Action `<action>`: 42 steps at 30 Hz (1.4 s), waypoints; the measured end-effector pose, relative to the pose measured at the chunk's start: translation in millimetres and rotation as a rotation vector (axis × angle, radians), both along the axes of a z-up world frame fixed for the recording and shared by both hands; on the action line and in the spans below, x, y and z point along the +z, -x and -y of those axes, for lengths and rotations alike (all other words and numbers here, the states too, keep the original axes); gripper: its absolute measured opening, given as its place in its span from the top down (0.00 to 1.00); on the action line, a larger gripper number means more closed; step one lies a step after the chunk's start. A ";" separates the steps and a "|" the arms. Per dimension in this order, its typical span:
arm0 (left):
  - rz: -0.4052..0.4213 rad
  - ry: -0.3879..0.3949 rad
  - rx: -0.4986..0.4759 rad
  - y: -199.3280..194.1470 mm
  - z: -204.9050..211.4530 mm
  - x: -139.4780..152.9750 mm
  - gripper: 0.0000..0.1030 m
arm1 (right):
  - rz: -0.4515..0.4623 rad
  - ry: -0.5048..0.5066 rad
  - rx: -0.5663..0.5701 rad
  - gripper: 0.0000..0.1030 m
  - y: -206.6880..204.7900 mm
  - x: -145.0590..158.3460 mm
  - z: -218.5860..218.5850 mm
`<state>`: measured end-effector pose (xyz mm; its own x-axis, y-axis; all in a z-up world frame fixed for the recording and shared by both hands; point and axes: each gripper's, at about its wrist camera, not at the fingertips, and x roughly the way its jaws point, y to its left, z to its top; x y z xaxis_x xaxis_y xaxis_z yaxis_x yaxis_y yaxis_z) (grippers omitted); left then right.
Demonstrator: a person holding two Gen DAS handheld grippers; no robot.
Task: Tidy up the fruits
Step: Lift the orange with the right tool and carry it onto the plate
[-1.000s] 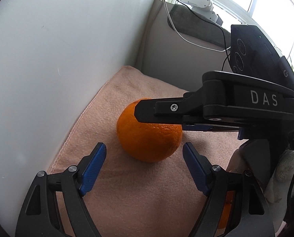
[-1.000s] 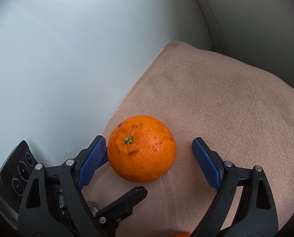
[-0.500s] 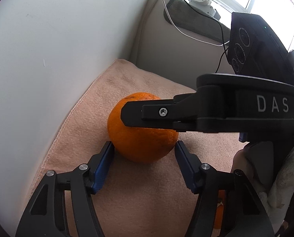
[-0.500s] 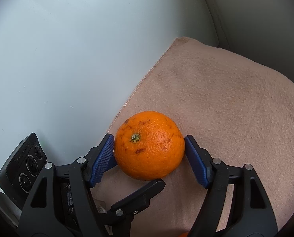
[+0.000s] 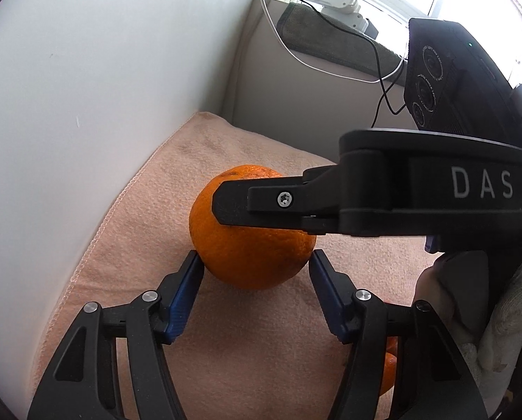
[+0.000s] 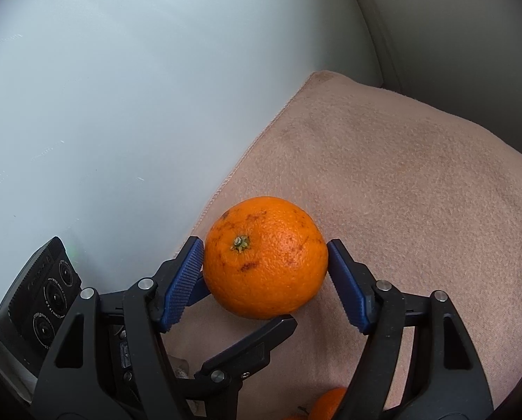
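One orange (image 5: 250, 245) rests on a pink towel (image 5: 246, 357) beside a white wall. It also shows in the right wrist view (image 6: 266, 257), stem up. My left gripper (image 5: 253, 266) has both blue pads touching the orange's lower sides. My right gripper (image 6: 265, 257) has closed on the same orange from the other side, pads against it; one black finger (image 5: 261, 204) of it crosses the orange in the left wrist view. A left finger (image 6: 257, 344) shows below the orange in the right wrist view.
The white wall (image 5: 85, 105) stands close on the left. A second orange fruit (image 6: 325, 404) lies near the lower edge, also in the left wrist view (image 5: 388, 367). A window ledge with a dark cloth (image 5: 334, 40) and cables is behind.
Both grippers moved in and closed from open around the orange to pads touching it. The orange has stayed on the towel.
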<state>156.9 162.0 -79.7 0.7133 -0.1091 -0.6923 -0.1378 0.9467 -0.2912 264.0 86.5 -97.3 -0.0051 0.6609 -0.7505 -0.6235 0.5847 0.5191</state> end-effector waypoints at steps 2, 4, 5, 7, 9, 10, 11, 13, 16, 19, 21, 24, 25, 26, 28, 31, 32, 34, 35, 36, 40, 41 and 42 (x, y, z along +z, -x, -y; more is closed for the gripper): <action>0.006 -0.002 -0.006 2.5 5.6 2.7 0.40 | 0.002 -0.002 -0.007 0.27 1.9 4.0 5.4; 0.013 -0.003 -0.013 4.9 11.4 5.8 0.40 | 0.004 -0.006 -0.014 0.27 3.0 7.1 11.3; 0.017 -0.004 -0.018 6.3 14.4 7.2 0.40 | 0.006 -0.008 -0.017 0.27 3.9 9.0 15.0; 0.025 -0.005 -0.027 8.6 21.6 10.8 0.40 | 0.014 -0.010 -0.022 0.27 6.2 13.4 22.5; 0.033 -0.007 -0.037 10.9 29.8 14.6 0.40 | 0.022 -0.012 -0.031 0.27 7.6 19.7 29.4; 0.038 -0.008 -0.043 12.6 34.0 16.6 0.40 | 0.026 -0.014 -0.037 0.27 8.3 22.5 33.7; 0.042 -0.011 -0.048 13.8 39.1 18.7 0.40 | 0.030 -0.016 -0.042 0.27 9.2 25.2 38.3; 0.050 -0.015 -0.060 14.6 48.9 22.4 0.40 | 0.037 -0.020 -0.054 0.27 11.3 27.5 47.3; 0.058 -0.016 -0.080 15.7 63.5 26.6 0.40 | 0.048 -0.022 -0.073 0.27 14.8 32.0 62.4; 0.064 -0.018 -0.105 13.3 79.6 27.8 0.40 | 0.056 -0.024 -0.094 0.27 15.3 36.9 80.3; 0.068 -0.021 -0.124 11.0 87.7 30.8 0.40 | 0.061 -0.027 -0.112 0.27 16.2 39.7 91.2; 0.075 -0.024 -0.153 9.8 104.0 34.8 0.40 | 0.070 -0.028 -0.136 0.27 18.0 44.9 110.8; 0.077 -0.025 -0.163 7.9 109.4 36.5 0.40 | 0.073 -0.029 -0.145 0.27 18.1 46.2 116.8; 0.079 -0.026 -0.174 3.5 114.6 39.3 0.40 | 0.076 -0.029 -0.153 0.27 18.3 47.2 122.9; 0.082 -0.027 -0.196 -0.3 126.2 42.5 0.40 | 0.081 -0.028 -0.171 0.27 18.2 49.6 136.3; 0.086 -0.024 -0.230 -1.8 145.5 45.2 0.40 | 0.091 -0.024 -0.197 0.27 17.5 54.0 158.1; 0.087 -0.023 -0.241 -2.9 151.5 46.1 0.40 | 0.094 -0.024 -0.206 0.27 17.0 55.7 166.8; 0.090 -0.023 -0.263 -4.6 163.2 47.9 0.40 | 0.098 -0.024 -0.226 0.27 15.9 58.8 180.9; 0.092 -0.023 -0.273 -6.1 169.2 48.6 0.40 | 0.100 -0.024 -0.235 0.27 16.6 62.6 191.0; 0.092 -0.023 -0.284 -8.2 174.6 49.3 0.40 | 0.101 -0.025 -0.244 0.27 17.8 64.5 198.6; 0.093 -0.022 -0.325 -15.7 195.2 50.6 0.40 | 0.104 -0.026 -0.280 0.27 17.1 67.5 229.6; 0.093 -0.022 -0.334 -18.0 200.3 50.6 0.40 | 0.104 -0.026 -0.288 0.27 17.3 66.4 234.9; 0.091 -0.020 -0.343 -21.3 205.4 50.7 0.40 | 0.105 -0.026 -0.297 0.27 17.6 66.7 239.7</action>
